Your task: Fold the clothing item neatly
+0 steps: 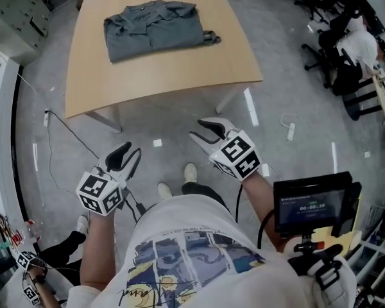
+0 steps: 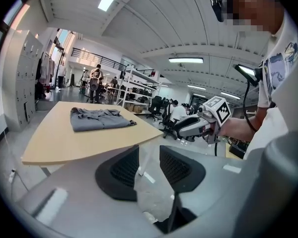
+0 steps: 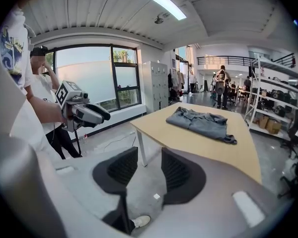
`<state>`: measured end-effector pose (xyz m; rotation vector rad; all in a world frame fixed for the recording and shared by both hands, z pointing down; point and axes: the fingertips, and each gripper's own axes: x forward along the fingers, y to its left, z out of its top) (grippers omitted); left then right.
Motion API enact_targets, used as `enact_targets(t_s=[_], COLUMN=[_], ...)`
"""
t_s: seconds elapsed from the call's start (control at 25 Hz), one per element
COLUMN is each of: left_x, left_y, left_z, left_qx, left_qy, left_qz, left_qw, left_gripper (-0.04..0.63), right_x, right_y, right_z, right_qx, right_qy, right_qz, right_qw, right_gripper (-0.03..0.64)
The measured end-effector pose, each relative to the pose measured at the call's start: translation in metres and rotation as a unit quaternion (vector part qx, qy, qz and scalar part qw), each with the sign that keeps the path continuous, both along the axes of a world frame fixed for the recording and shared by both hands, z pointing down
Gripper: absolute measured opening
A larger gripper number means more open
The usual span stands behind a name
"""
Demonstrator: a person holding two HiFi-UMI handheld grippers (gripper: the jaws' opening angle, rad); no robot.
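The grey shirt [image 1: 153, 27] is laid folded near the tabletop's [image 1: 173, 76] far edge. The left gripper [image 1: 131, 149] and right gripper [image 1: 197, 128] are held narrowly parted, empty. The fold could be spoiled by a stray tug.

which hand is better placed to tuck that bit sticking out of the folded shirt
Right, probably: the right gripper sits nearer the table than the left gripper, and the stray bit pokes out on the shirt's right side. Both are empty.
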<state>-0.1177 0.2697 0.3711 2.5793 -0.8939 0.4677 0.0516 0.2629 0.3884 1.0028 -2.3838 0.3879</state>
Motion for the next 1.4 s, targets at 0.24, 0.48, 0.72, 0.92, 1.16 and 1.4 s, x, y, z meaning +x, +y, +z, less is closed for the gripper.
enact_targets(t_s=[0.24, 0.48, 0.72, 0.92, 1.16, 1.4], left_x=[-0.018, -0.035, -0.044, -0.054, -0.075, -0.086], left_y=[0.018, 0.040, 0.049, 0.051, 0.060, 0.064], left_z=[0.003, 0.009, 0.020, 0.025, 0.028, 0.029], left_qx=[-0.002, 0.006, -0.004, -0.006, -0.013, -0.021], left_qy=[0.005, 0.009, 0.007, 0.011, 0.013, 0.013], left_qz=[0.012, 0.024, 0.032, 0.026, 0.004, -0.001], left_qw=[0.9999, 0.9996, 0.9995, 0.9996, 0.9998, 0.9997], left_gripper=[0.138, 0.138, 0.138, 0.138, 0.138, 0.138], right_x=[-0.021, -0.042, -0.049, -0.058, -0.076, -0.086], right_y=[0.017, 0.044, 0.057, 0.057, 0.055, 0.057], right_z=[-0.003, 0.000, 0.003, 0.005, 0.000, -0.004], right_qx=[0.005, 0.016, 0.013, 0.011, 0.014, 0.010], right_qy=[0.004, 0.011, 0.021, 0.029, 0.035, 0.036], right_qz=[0.003, 0.009, 0.011, 0.002, -0.020, -0.026], right_qw=[1.000, 1.000, 1.000, 1.000, 0.999, 0.999], right_gripper=[0.149, 0.129, 0.126, 0.126, 0.126, 0.126])
